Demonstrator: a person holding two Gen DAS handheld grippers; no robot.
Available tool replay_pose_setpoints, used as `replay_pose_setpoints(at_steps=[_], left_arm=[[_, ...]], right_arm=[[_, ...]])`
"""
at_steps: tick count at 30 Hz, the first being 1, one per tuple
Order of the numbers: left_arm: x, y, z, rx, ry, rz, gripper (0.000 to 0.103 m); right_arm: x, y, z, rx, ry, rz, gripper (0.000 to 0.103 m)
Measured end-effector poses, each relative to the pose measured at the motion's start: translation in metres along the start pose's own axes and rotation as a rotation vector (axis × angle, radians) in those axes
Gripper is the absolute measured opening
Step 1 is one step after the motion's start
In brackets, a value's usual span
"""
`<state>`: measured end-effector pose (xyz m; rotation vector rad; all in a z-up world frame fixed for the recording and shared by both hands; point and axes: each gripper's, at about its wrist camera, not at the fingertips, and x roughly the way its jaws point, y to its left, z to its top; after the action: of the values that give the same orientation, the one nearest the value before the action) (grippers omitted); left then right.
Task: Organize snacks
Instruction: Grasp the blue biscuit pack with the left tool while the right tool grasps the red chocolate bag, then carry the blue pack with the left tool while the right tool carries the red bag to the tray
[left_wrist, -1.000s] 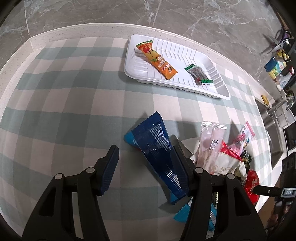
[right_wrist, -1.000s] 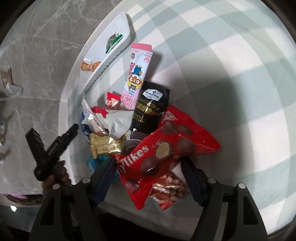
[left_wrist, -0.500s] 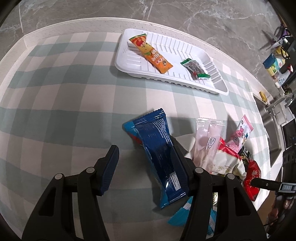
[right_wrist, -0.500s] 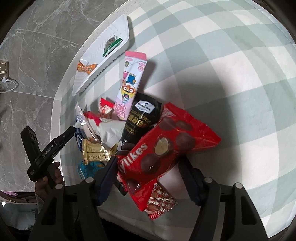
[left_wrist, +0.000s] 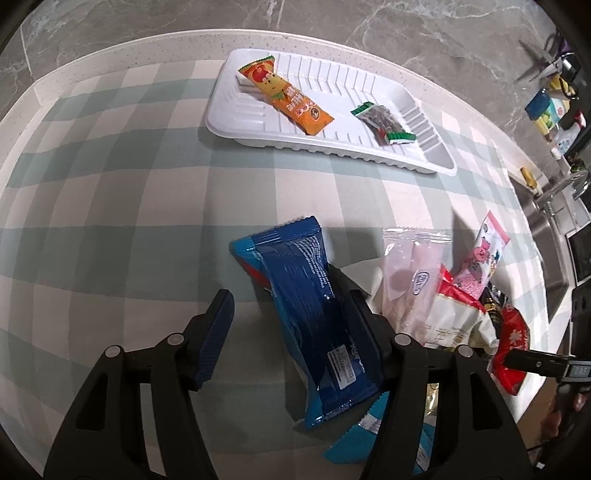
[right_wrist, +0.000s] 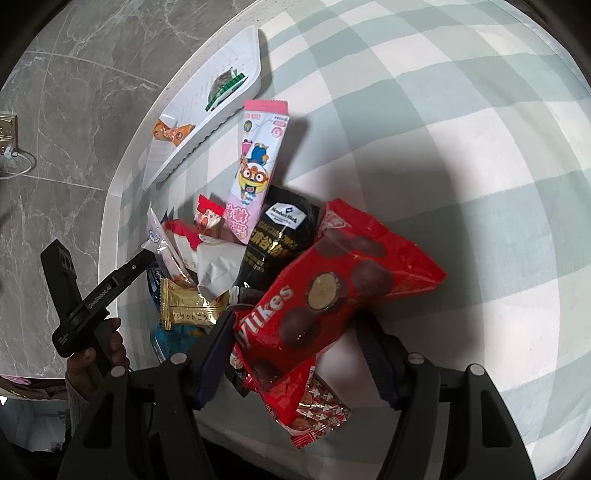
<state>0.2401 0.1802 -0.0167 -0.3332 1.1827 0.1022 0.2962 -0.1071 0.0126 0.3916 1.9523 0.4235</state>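
A white tray (left_wrist: 369, 96) at the far side of the checked cloth holds an orange snack bar (left_wrist: 286, 96) and a small green-edged packet (left_wrist: 386, 123). My left gripper (left_wrist: 288, 321) is open; a dark blue packet (left_wrist: 314, 317) lies between its fingers, against the right finger (left_wrist: 364, 332). My right gripper (right_wrist: 295, 343) is open around a red chocolate-ball bag (right_wrist: 332, 291) at the near edge of the snack pile. The tray also shows in the right wrist view (right_wrist: 207, 110).
The pile holds a pink cartoon packet (right_wrist: 260, 162), a black packet (right_wrist: 280, 232), a gold wrapper (right_wrist: 192, 304), a clear pink packet (left_wrist: 413, 273) and a red foil packet (right_wrist: 317, 410). A sink (left_wrist: 550, 236) lies beyond the table's right edge.
The left gripper has drawn back and turned slightly, so the tray sits more central; the blue packet has slid along its right finger. The right gripper has shifted a little over the red bag.
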Motion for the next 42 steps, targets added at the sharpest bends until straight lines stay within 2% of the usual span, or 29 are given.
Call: replay_pose_setpoints(at_steps=[6, 10, 15, 16, 19, 22, 23, 34, 42], left_arm=[[0.014, -0.004, -0.004, 0.020, 0.043, 0.034, 0.061], [0.018, -0.012, -0.007, 0.070, 0.028, 0.079, 0.061], [0.019, -0.016, -0.010, 0.113, 0.012, 0.099, 0.061], [0.020, -0.017, -0.011, 0.122, 0.008, 0.103, 0.060], [0.018, -0.017, -0.012, 0.152, -0.008, 0.117, 0.044], [0.015, -0.011, -0.012, 0.142, -0.018, 0.106, 0.029], [0.014, -0.009, -0.011, 0.135, -0.018, 0.098, 0.028], [0.002, 0.016, -0.012, 0.010, -0.017, -0.025, 0.025], [-0.015, 0.033, -0.012, -0.050, -0.042, -0.065, 0.025]], right_arm=[[0.001, 0.002, 0.001, -0.009, -0.004, -0.006, 0.070], [0.001, -0.001, 0.002, 0.005, -0.005, 0.005, 0.070], [-0.001, -0.005, 0.003, 0.025, -0.018, 0.018, 0.065], [-0.002, -0.006, 0.004, 0.023, -0.025, 0.017, 0.063], [-0.002, -0.008, 0.005, 0.027, -0.037, 0.026, 0.049], [-0.005, -0.011, 0.006, 0.025, -0.055, 0.035, 0.043], [-0.005, -0.012, 0.007, 0.025, -0.058, 0.042, 0.041], [-0.019, -0.030, 0.005, 0.094, -0.111, 0.176, 0.037], [-0.036, -0.042, 0.005, 0.143, -0.143, 0.239, 0.037]])
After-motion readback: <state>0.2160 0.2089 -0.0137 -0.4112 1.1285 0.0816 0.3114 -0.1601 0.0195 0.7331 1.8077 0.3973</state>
